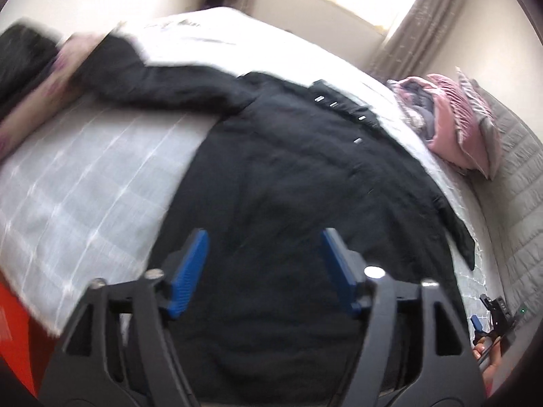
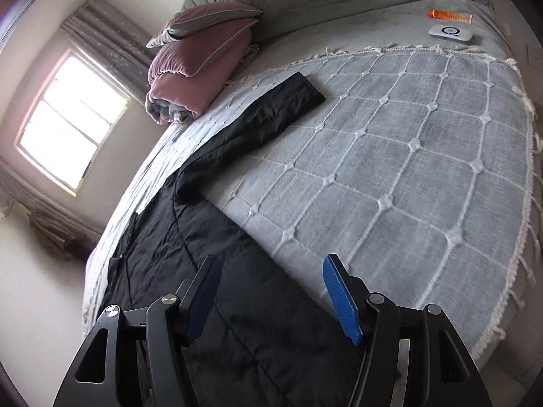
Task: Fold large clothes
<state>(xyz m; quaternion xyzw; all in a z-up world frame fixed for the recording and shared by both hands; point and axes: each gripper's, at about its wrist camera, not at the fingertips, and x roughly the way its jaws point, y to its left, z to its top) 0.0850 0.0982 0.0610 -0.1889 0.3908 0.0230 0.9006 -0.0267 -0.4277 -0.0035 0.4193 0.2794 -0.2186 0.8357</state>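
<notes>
The left gripper [image 1: 263,240] hangs with jaws spread and nothing between them, above the black jacket [image 1: 288,176] lying flat on the grey bedspread [image 1: 85,176]. The right gripper [image 2: 271,271] is likewise spread and empty; one sleeve [image 2: 264,115] reaches toward one o'clock, folded pink bedding [image 2: 200,64] at eleven.

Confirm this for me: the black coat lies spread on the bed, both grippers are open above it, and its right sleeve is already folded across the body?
Not quite. The sleeve isn't folded in; the right wrist view shows it stretched outward over the blanket. The rest holds: the black coat lies spread out, and the left gripper and right gripper are open above it.
</notes>
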